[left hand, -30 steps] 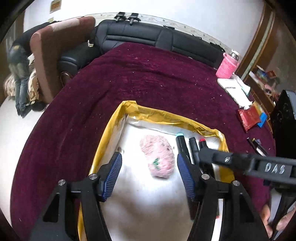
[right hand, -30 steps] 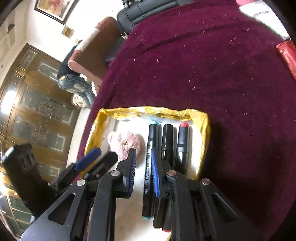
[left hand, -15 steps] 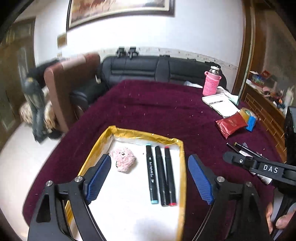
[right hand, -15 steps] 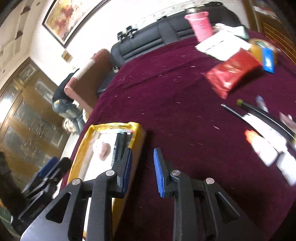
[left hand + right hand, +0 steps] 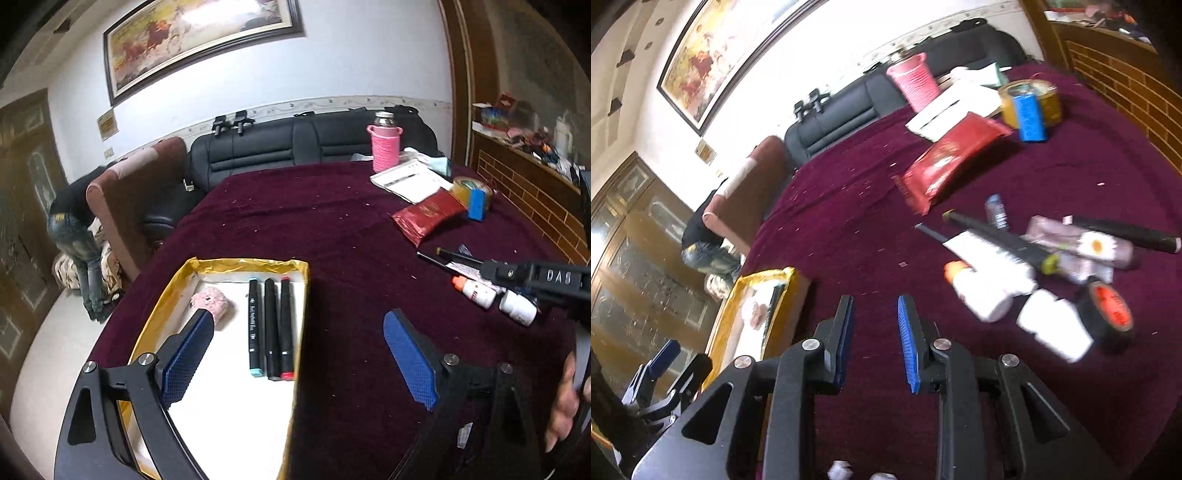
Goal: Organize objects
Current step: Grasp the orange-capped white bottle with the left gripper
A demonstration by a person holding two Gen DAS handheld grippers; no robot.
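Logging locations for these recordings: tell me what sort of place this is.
Probably a home living room: a black leather sofa against the wall, a framed horse painting above it, and a table under maroon cloth strewn with household clutter.

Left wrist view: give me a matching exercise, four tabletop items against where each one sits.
Items:
1. pink plush toy
2. three markers
3. red packet
4. pink-sleeved bottle

Places:
A. far table edge, by the sofa
B. bare cloth, beside the tape roll
C. gold-rimmed tray, left part
D. gold-rimmed tray, along its right side

Pairs: 1-C, 2-D, 3-B, 4-A
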